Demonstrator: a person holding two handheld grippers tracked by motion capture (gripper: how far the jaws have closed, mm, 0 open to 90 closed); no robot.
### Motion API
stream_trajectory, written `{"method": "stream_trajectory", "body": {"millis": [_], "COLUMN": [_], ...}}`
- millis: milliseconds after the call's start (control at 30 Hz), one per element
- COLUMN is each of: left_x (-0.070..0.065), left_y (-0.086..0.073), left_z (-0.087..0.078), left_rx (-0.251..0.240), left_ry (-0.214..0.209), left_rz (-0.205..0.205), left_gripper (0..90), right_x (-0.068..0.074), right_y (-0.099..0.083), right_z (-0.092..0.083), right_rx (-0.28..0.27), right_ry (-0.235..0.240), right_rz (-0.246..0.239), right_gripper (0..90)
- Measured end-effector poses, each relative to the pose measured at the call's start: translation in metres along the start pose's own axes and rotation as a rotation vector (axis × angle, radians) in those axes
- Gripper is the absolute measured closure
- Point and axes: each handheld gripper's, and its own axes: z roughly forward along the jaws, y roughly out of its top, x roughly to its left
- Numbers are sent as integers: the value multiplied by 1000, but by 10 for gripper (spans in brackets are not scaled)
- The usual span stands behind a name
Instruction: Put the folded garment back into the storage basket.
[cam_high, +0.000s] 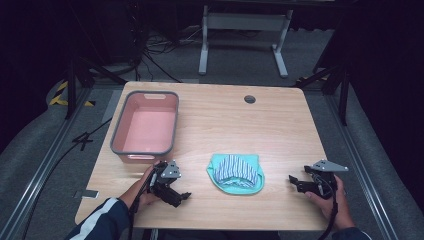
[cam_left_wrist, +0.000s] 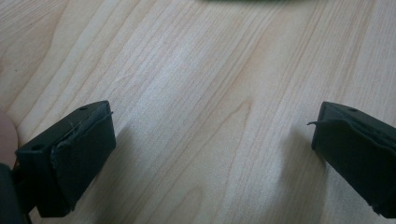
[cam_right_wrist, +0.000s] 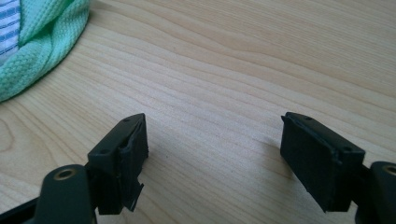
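We see a folded green and striped cloth (cam_high: 235, 173) on the table (cam_high: 280, 130) near its front edge, between our two grippers. The left gripper (cam_high: 176, 196) and right gripper (cam_high: 296, 183) both gape wide, holding nothing. The pink bin (cam_high: 145, 126) behind looks empty. The right gripper view shows the cloth's knit edge close up.

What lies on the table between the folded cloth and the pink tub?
Nothing visible: bare wood separates the folded cloth from the pink tub. The left hand-held gripper sits nearer the person, off that path.
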Motion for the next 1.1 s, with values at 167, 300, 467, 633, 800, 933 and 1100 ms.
{"method": "stream_trajectory", "body": {"millis": [167, 300, 467, 633, 800, 933, 1100], "left_x": [0, 0, 0, 0, -3, -6, -8], "left_y": [0, -1, -1, 3, 7, 15, 28], "left_z": [0, -1, -1, -1, -1, 0, 2], "left_rx": [-1, 1, -4, 26, 20, 22, 1], "left_ry": [-1, -2, -1, -4, -17, 7, 30], "left_rz": [-1, -1, -1, 10, 30, 37, 28], "left_gripper": [0, 0, 1, 5, 130, 192, 243], "right_x": [0, 1, 1, 0, 0, 6, 20], "right_y": [0, 0, 0, 0, 2, 5, 16], "right_z": [0, 0, 0, 0, -1, -2, -5], "right_rx": [1, 1, 0, 16, 29, 21, -5], "right_ry": [-5, -9, -12, -25, -18, 15, 67], "right_rz": [2, 5, 11, 15, 13, 13, -27], "right_gripper": [237, 237, 233, 186, 196, 267, 323]}}
